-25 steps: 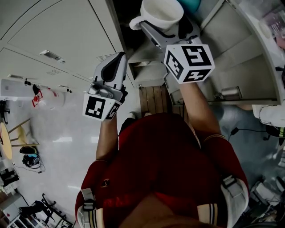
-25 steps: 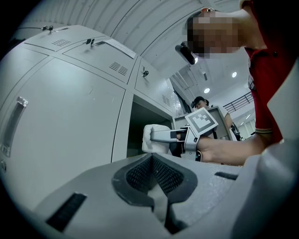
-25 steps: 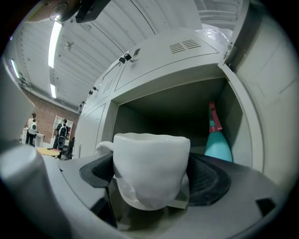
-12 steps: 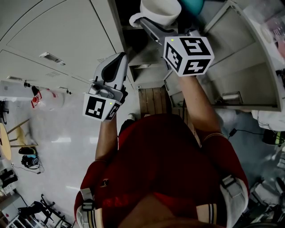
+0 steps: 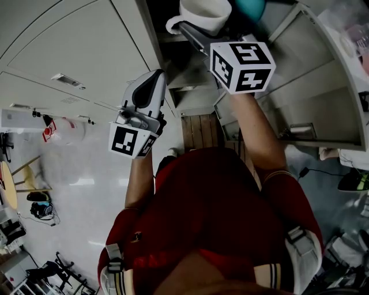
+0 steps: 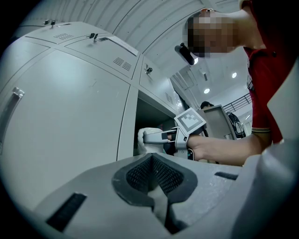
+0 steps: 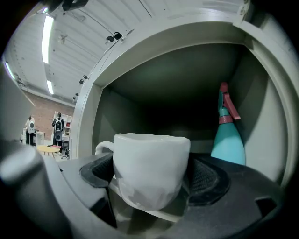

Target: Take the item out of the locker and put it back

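Note:
A white mug (image 7: 149,168) sits between the jaws of my right gripper (image 7: 149,182), which is shut on its body, handle to the left. It is held at the mouth of the open locker compartment (image 7: 187,79). In the head view the mug (image 5: 202,12) is at the top edge, in front of the dark locker opening (image 5: 164,29), with my right gripper (image 5: 199,29) below it. My left gripper (image 5: 152,78) hangs lower left beside the closed locker doors, shut and empty. The left gripper view shows its pads (image 6: 152,175) pressed together, with the mug (image 6: 145,139) beyond them.
A teal spray bottle (image 7: 228,137) with a red trigger stands inside the compartment at the right wall. The open locker door (image 5: 314,86) swings out on the right. Closed grey locker doors (image 5: 75,52) fill the left. A wooden bench (image 5: 199,129) stands below.
My right gripper with the mug has risen slightly toward the locker opening. The left gripper has barely shifted.

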`<control>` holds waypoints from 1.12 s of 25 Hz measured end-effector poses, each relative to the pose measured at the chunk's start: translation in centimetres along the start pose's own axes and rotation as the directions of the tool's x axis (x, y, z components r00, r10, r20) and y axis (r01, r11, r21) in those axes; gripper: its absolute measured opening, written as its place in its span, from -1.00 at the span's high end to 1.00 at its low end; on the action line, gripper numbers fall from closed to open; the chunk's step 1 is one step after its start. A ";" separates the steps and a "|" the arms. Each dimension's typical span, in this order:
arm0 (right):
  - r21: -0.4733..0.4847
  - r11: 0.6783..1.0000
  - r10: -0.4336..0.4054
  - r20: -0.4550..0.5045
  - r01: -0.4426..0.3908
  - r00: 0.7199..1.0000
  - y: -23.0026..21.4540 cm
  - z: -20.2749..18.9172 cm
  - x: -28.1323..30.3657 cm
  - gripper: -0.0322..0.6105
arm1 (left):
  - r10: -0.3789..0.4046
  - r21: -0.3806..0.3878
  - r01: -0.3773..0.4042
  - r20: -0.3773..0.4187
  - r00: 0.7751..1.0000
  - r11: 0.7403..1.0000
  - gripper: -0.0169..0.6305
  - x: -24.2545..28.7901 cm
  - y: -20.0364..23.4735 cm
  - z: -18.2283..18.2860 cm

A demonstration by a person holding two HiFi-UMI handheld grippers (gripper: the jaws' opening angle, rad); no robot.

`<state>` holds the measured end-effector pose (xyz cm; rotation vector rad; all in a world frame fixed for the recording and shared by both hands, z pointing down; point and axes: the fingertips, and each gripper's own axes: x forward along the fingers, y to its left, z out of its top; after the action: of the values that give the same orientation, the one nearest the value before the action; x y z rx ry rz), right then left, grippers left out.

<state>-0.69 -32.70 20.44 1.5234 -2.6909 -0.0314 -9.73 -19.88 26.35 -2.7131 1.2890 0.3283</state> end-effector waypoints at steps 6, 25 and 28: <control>0.004 1.000 -0.008 -0.022 0.008 1.000 -0.5 -0.5 0.5 -0.50 | -0.001 0.005 0.001 -0.004 1.000 1.000 0.93 0.2 0.1 -0.3; -0.014 1.000 -0.022 -0.098 0.021 0.995 -1.6 -2.3 2.1 -0.50 | 0.016 0.007 -0.016 -0.023 1.000 1.000 0.93 0.6 -0.1 -1.2; -0.019 0.999 -0.031 -0.107 0.029 0.994 -1.4 -2.5 2.2 -0.49 | 0.016 0.008 -0.015 -0.027 1.000 1.000 0.93 0.6 0.0 -1.4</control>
<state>-0.50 -35.34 22.95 1.5146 -2.5784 0.0254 -9.18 -20.58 27.62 -2.7114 1.3160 0.2889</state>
